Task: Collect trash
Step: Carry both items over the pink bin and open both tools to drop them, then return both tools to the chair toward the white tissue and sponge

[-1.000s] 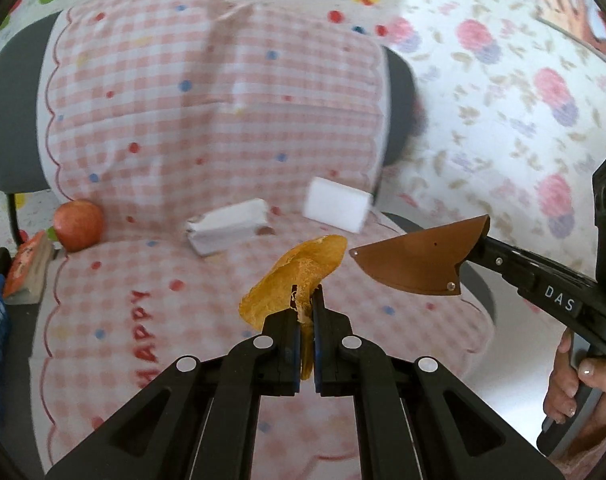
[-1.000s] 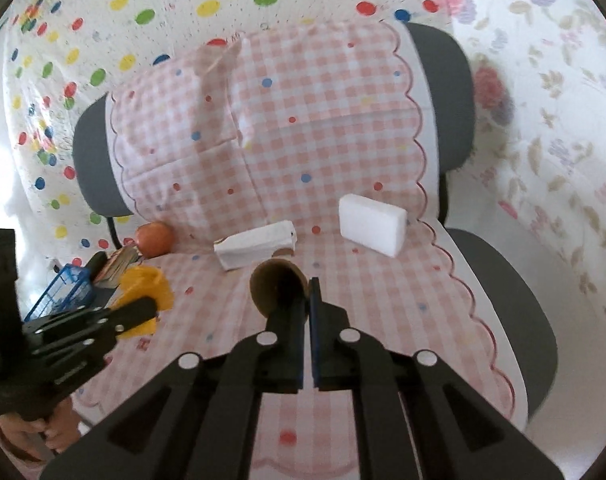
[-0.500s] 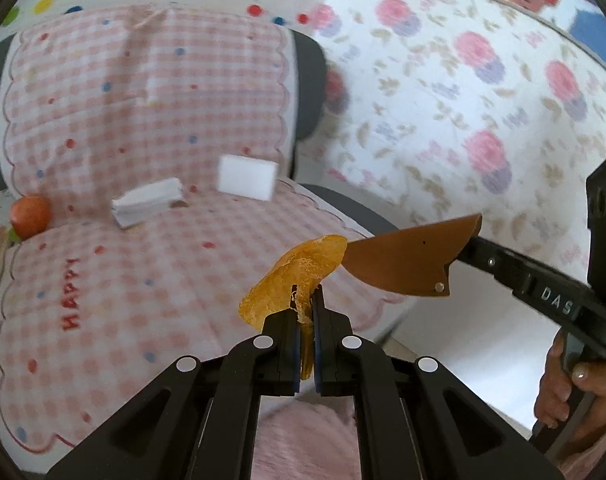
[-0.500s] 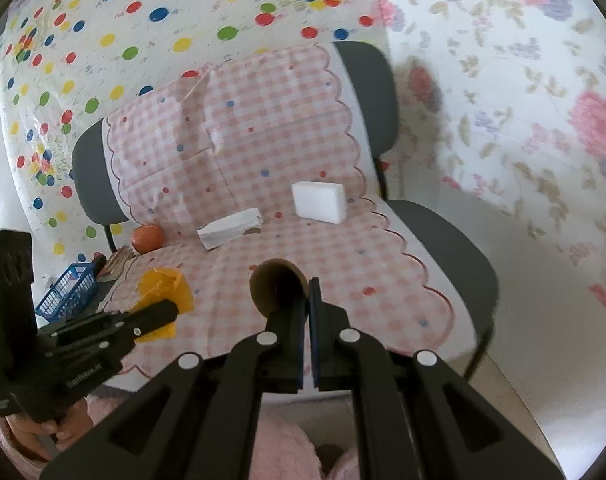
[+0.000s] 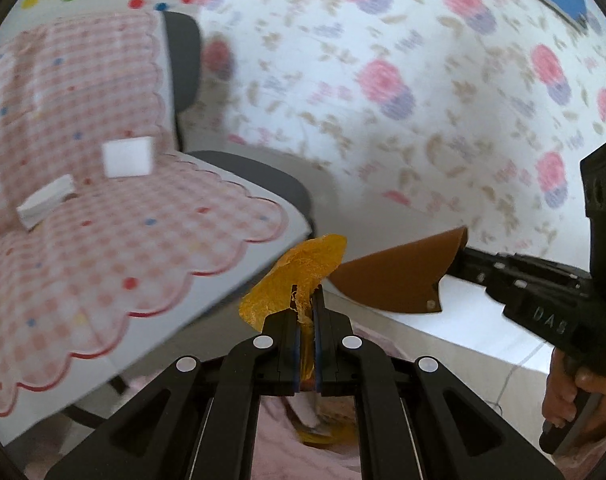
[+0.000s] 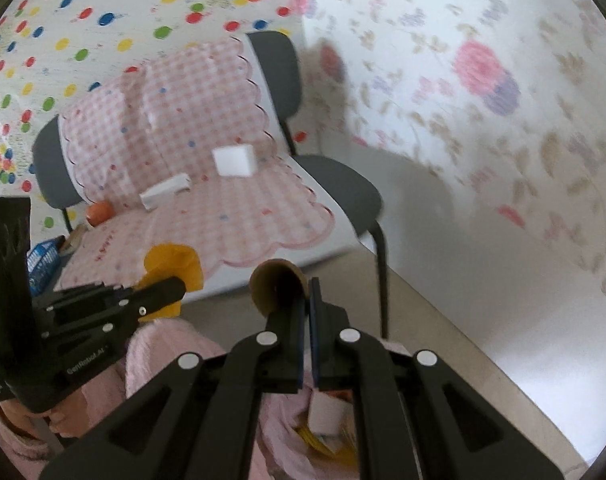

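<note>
Pinching an orange peel (image 5: 299, 276) between its closed fingers, the left gripper (image 5: 307, 320) hangs just past the near right edge of the chair (image 6: 335, 184), over open floor (image 6: 443, 320). The right gripper (image 6: 307, 304) is clenched on a flat brown scrap (image 6: 277, 284), which in the left wrist view shows as a leaf-shaped brown piece (image 5: 403, 276) just right of the peel, close but apart from it.

A pink checked cloth (image 5: 143, 232) with a scalloped red border covers the seat and backrest; its near scallops overhang the seat edge. On the far part of the seat lie a white block (image 5: 127, 156) and, to its left, a white carton (image 5: 47, 200). An orange-red round fruit (image 6: 99, 212) sits at the far left of the seat, with a blue basket (image 6: 43, 260) nearer on that side. Right of the chair the floor runs open to a flowered wall sheet (image 5: 423, 80).

Below both grippers a pink fuzzy opening (image 6: 287, 432) holds yellow and white scraps.

Readable writing: part of "HAPPY" in red on the cloth, "DAS" on the right gripper's body, "GenRobot.AI" on the left one's.
</note>
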Tool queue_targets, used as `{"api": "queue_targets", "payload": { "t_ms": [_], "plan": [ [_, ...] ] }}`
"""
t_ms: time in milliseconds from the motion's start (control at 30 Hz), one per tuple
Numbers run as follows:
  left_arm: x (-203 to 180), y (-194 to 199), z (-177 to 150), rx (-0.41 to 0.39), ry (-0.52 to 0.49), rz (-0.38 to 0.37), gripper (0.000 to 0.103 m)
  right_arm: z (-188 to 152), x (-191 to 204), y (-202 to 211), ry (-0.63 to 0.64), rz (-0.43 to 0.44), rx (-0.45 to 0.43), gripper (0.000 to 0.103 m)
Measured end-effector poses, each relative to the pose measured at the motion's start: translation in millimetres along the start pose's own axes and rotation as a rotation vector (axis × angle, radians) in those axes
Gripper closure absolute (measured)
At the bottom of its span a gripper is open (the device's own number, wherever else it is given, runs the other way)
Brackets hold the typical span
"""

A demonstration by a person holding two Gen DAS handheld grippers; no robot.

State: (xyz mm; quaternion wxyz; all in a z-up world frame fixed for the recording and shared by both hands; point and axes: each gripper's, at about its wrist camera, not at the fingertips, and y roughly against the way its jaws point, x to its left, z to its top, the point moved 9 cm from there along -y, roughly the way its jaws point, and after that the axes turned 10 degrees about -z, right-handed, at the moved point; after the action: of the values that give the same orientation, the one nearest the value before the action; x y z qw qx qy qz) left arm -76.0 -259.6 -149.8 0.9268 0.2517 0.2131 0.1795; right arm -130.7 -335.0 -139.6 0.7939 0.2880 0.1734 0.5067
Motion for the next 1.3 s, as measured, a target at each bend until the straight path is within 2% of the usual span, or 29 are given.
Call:
{"api": "queue_targets", "payload": {
  "t_ms": [133, 300, 400, 467, 533, 600, 733, 1067, 1300],
  "plan": [
    [-17, -17, -5, 0.039, -0.011, -0.04, 0.097, -23, -19, 0, -0.02, -0.025, 0.057, 0.1],
    [-26, -32, -10, 0.081, -0.015, -0.057, 0.095, -31, -31, -2, -0.035, -0.039, 0.085, 0.1],
    [-25, -37, -10, 0.097, -0.005, -0.053, 0.084, -32, -34, -4, -0.04, -0.037, 0.094, 0.098],
    [-24, -39, -9, 0.099, 0.007, -0.051, 0.082, -31, -37, -6, -0.048, -0.033, 0.097, 0.095],
    [-23, -41, -9, 0.108, 0.015, -0.054, 0.073, -30, -40, -8, -0.057, -0.029, 0.096, 0.089],
    [-23, -42, -9, 0.112, 0.015, -0.053, 0.069, -29, -42, -9, -0.065, -0.027, 0.096, 0.085],
    [-22, -40, -7, 0.1, 0.006, -0.04, 0.069, -28, -44, -10, -0.072, -0.027, 0.092, 0.085],
    [0, -19, -3, 0.053, 0.022, 0.024, 0.069, -22, -34, -8, -0.069, -0.014, 0.073, 0.084],
    [41, 14, 3, -0.009, 0.052, 0.138, 0.069, -2, -11, -10, -0.046, 0.021, 0.032, 0.084]
  ]
}}
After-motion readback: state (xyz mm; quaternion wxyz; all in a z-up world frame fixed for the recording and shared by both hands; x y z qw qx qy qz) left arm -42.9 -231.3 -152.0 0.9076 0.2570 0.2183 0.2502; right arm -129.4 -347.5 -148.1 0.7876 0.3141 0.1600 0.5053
